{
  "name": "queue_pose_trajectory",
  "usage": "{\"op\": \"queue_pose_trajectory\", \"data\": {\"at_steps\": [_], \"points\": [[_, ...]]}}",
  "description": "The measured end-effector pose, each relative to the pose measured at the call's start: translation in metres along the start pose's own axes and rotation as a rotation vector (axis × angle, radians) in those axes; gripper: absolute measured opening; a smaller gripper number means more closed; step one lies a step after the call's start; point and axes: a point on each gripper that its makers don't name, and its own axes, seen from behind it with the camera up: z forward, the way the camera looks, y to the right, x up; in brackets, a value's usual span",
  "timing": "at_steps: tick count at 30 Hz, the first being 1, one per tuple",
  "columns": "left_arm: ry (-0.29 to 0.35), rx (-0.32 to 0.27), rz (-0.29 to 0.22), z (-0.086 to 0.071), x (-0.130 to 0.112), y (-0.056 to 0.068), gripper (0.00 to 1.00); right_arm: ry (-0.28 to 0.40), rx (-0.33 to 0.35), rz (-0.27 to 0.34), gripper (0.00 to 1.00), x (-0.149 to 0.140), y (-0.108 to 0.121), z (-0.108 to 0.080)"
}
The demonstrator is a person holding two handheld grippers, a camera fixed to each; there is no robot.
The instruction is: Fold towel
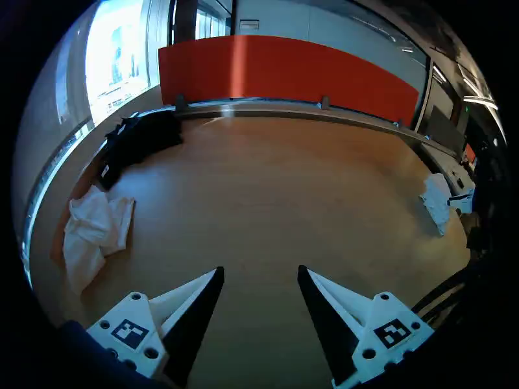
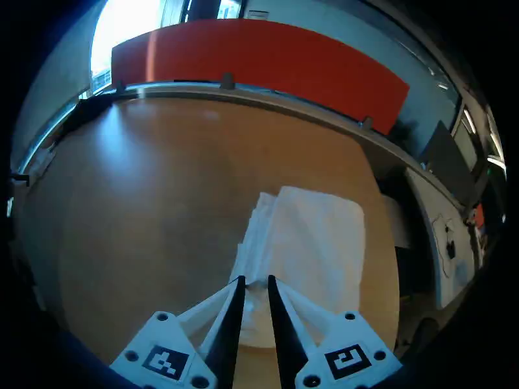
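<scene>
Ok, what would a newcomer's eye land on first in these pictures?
The folded white towel near the right edge of the wooden table, the right claw pinching a fold of it. A bright orange-red partition lines the far side, and a crumpled white cloth lies at the table's left edge.

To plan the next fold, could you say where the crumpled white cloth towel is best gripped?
Probably the flap of the crumpled white cloth towel facing the wooden table's middle, approached from there: that edge lies flat and free, the rest bunched.
</scene>
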Motion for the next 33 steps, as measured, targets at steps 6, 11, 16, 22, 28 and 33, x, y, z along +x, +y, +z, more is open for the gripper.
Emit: {"op": "queue_pose_trajectory", "data": {"at_steps": [6, 11, 16, 22, 28, 33], "points": [[0.001, 0.000, 0.001, -0.001, 0.001, -0.001, 0.84, -0.007, 0.002, -0.003, 0.15, -0.001, 0.000, 0.000], [0.001, 0.001, 0.003, -0.001, 0.001, -0.002, 0.84, -0.016, -0.001, -0.012, 0.07, -0.002, 0.002, 0.000], [0.001, 0.001, 0.004, -0.001, 0.001, -0.002, 0.84, -0.020, 0.012, -0.016, 0.06, -0.003, -0.001, -0.001], [0.002, 0.001, 0.003, -0.001, 0.000, -0.003, 0.84, -0.035, 0.030, -0.023, 0.06, -0.009, -0.007, -0.004], [0.001, 0.001, 0.004, -0.001, 0.000, -0.003, 0.84, -0.054, 0.043, -0.033, 0.06, -0.019, -0.013, -0.007], [0.000, 0.000, 0.005, -0.001, -0.001, -0.003, 0.84, -0.058, 0.044, -0.034, 0.06, -0.021, -0.012, -0.008]]}}
